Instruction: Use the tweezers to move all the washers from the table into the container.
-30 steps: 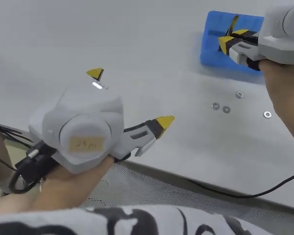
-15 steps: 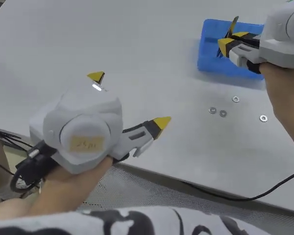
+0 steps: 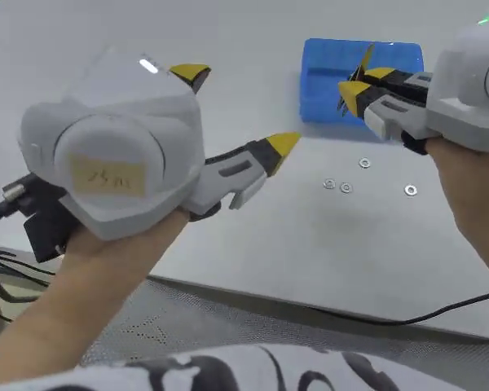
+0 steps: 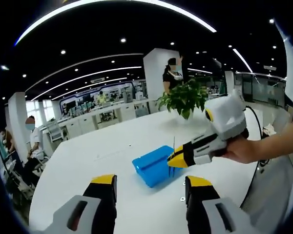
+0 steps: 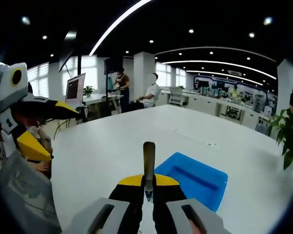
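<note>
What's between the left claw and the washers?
Nothing: just bare table between the left claw and the washers, seen in the head view.

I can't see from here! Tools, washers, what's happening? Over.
Left tool open, empty. Right tool shut on tweezers, near container. Four washers on table. Nothing in the way.

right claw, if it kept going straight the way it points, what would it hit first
Likely the bare white table, just left of the blue container in its own view; the tweezers it grips would touch first. Depth is unclear.
</note>
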A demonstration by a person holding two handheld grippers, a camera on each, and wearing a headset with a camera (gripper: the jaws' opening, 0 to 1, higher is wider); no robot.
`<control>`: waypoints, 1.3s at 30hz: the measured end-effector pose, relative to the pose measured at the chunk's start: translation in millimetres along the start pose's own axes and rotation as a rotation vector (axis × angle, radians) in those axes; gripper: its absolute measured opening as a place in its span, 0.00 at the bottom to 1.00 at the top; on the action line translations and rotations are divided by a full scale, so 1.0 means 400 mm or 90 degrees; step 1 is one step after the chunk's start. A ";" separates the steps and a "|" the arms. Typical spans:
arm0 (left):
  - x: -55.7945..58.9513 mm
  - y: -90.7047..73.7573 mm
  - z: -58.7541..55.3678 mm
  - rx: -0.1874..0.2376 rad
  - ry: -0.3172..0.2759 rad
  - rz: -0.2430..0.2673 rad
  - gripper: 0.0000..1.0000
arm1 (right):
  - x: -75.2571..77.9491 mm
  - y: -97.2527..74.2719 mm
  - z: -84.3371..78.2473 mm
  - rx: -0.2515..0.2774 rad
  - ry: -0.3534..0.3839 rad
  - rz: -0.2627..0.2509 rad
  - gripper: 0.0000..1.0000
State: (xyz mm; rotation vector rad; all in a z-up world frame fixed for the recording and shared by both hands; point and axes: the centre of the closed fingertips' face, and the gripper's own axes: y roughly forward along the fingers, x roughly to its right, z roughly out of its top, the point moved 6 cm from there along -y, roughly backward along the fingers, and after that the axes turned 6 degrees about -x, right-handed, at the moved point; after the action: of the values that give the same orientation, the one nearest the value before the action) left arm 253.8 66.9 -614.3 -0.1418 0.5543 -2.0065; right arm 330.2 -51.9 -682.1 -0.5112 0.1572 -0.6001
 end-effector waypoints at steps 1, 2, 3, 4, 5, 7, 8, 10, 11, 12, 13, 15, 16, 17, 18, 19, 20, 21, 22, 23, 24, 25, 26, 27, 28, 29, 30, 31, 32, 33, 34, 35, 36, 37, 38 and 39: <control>0.011 0.007 0.010 0.004 -0.002 -0.018 0.50 | -0.009 -0.004 -0.008 -0.003 -0.001 0.002 0.02; 0.022 0.014 0.016 0.003 -0.005 -0.038 0.49 | -0.017 -0.007 -0.014 -0.005 0.000 0.004 0.02; 0.033 0.024 0.022 0.003 -0.008 -0.058 0.48 | -0.023 -0.009 -0.018 -0.007 0.001 0.005 0.02; 0.037 0.027 0.024 0.003 -0.009 -0.064 0.46 | -0.032 -0.012 -0.024 -0.008 0.003 0.005 0.02; 0.047 0.038 0.027 -0.002 -0.010 -0.080 0.45 | -0.037 -0.013 -0.027 -0.010 0.004 0.007 0.02; 0.067 0.061 0.026 -0.018 -0.013 -0.110 0.42 | -0.050 -0.014 -0.033 -0.012 0.003 0.011 0.02; 0.071 0.071 0.025 -0.022 -0.009 -0.114 0.41 | -0.058 -0.014 -0.036 -0.015 0.000 0.014 0.02; 0.085 0.093 0.022 -0.035 0.003 -0.127 0.37 | -0.069 -0.014 -0.041 -0.021 -0.012 0.020 0.02; 0.092 0.100 0.020 -0.037 0.011 -0.138 0.35 | -0.072 -0.013 -0.043 -0.024 -0.015 0.022 0.02; 0.097 0.105 0.017 -0.038 0.013 -0.147 0.32 | -0.076 -0.013 -0.047 -0.028 -0.019 0.025 0.02; 0.102 0.114 0.009 -0.048 0.013 -0.159 0.28 | -0.078 -0.013 -0.048 -0.029 -0.020 0.025 0.02; 0.112 0.124 -0.004 -0.070 0.018 -0.189 0.22 | -0.082 -0.015 -0.050 -0.031 -0.031 0.026 0.02; 0.113 0.134 -0.010 -0.077 0.022 -0.195 0.19 | -0.083 -0.015 -0.051 -0.032 -0.038 0.023 0.02; 0.113 0.137 -0.012 -0.079 0.023 -0.198 0.19 | -0.082 -0.014 -0.054 -0.034 -0.047 0.020 0.02; 0.115 0.146 -0.018 -0.092 0.024 -0.208 0.19 | -0.082 -0.013 -0.056 -0.035 -0.050 0.021 0.02; 0.114 0.152 -0.018 -0.092 0.025 -0.208 0.19 | -0.082 -0.011 -0.060 -0.039 -0.051 0.023 0.02; 0.113 0.159 -0.018 -0.095 0.027 -0.209 0.18 | -0.081 -0.011 -0.063 -0.041 -0.049 0.024 0.02; 0.113 0.163 -0.018 -0.099 0.029 -0.211 0.17 | -0.082 -0.012 -0.066 -0.042 -0.046 0.026 0.02; 0.113 0.168 -0.016 -0.101 0.035 -0.214 0.13 | -0.083 -0.012 -0.069 -0.043 -0.045 0.027 0.02; 0.113 0.171 -0.015 -0.102 0.040 -0.214 0.10 | -0.084 -0.011 -0.073 -0.044 -0.045 0.028 0.02; 0.112 0.174 -0.013 -0.100 0.052 -0.216 0.06 | -0.084 -0.010 -0.079 -0.048 -0.047 0.029 0.02; 0.111 0.178 -0.013 -0.102 0.062 -0.213 0.00 | -0.084 -0.009 -0.083 -0.050 -0.048 0.030 0.02; 0.110 0.184 -0.017 -0.110 0.060 -0.205 0.00 | -0.082 -0.010 -0.086 -0.050 -0.047 0.028 0.02; 0.115 0.184 -0.020 -0.117 0.067 -0.221 0.00 | -0.081 -0.010 -0.088 -0.052 -0.045 0.028 0.03; 0.118 0.185 -0.022 -0.120 0.066 -0.230 0.00 | -0.079 -0.009 -0.094 -0.055 -0.045 0.029 0.03; 0.116 0.186 -0.024 -0.120 0.078 -0.227 0.00 | -0.079 -0.008 -0.097 -0.054 -0.045 0.030 0.03; 0.117 0.186 -0.026 -0.120 0.100 -0.238 0.00 | -0.078 -0.007 -0.100 -0.055 -0.044 0.031 0.03; 0.118 0.186 -0.029 -0.124 0.118 -0.243 0.00 | -0.078 -0.006 -0.101 -0.056 -0.044 0.033 0.03; 0.119 0.186 -0.029 -0.125 0.128 -0.250 0.00 | -0.078 -0.004 -0.102 -0.055 -0.044 0.036 0.03; 0.124 0.186 -0.032 -0.131 0.140 -0.269 0.00 | -0.080 0.000 -0.104 -0.057 -0.039 0.044 0.04; 0.125 0.188 -0.034 -0.134 0.144 -0.276 0.00 | -0.080 0.003 -0.106 -0.060 -0.036 0.047 0.04; 0.126 0.191 -0.038 -0.138 0.160 -0.292 0.00 | -0.080 0.007 -0.108 -0.062 -0.035 0.051 0.04; 0.126 0.194 -0.042 -0.142 0.189 -0.307 0.00 | -0.080 0.008 -0.110 -0.063 -0.035 0.053 0.05; 0.124 0.196 -0.045 -0.145 0.217 -0.317 0.00 | -0.081 0.012 -0.116 -0.073 -0.033 0.058 0.05; 0.125 0.198 -0.047 -0.144 0.233 -0.331 0.00 | -0.081 0.014 -0.118 -0.074 -0.034 0.059 0.05; 0.124 0.201 -0.047 -0.145 0.237 -0.341 0.00 | -0.081 0.015 -0.120 -0.074 -0.037 0.059 0.05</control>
State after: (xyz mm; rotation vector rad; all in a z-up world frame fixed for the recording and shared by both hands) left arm 288.4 -1.0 -673.0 -0.0561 1.0719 -2.5045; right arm 293.0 -49.0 -726.8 -0.6307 0.1601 -0.4866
